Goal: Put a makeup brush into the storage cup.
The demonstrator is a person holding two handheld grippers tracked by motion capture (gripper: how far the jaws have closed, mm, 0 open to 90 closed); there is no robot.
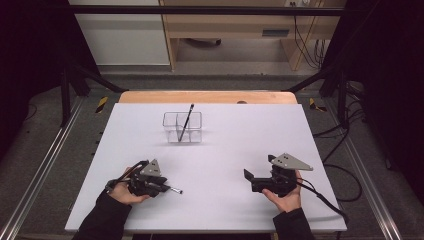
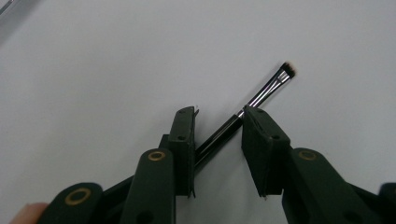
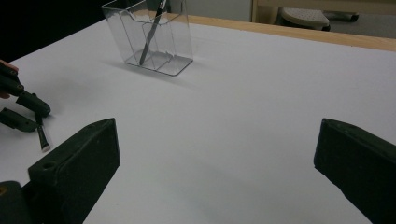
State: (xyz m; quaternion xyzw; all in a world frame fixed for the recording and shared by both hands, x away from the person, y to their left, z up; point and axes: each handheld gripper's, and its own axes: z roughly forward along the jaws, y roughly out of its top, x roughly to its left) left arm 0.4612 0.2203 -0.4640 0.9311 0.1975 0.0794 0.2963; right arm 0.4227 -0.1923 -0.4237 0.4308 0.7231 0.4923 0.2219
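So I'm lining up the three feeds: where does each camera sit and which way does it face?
High view: above the person's side, looking forward and down on the white table; both forearms, left gripper, right gripper.
Left gripper view: rides the left gripper, looks down at the brush between its fingers.
Right gripper view: low, faces across to the clear organizer; open fingers.
Shared: organizer and brush, in the high and right gripper views.

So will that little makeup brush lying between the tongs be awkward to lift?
Probably slightly. The makeup brush looks thin, round and glossy, so it may roll or slip on the flat table. It seems stiff and light. The left tongs straddle its handle off-centre, so it might tilt.
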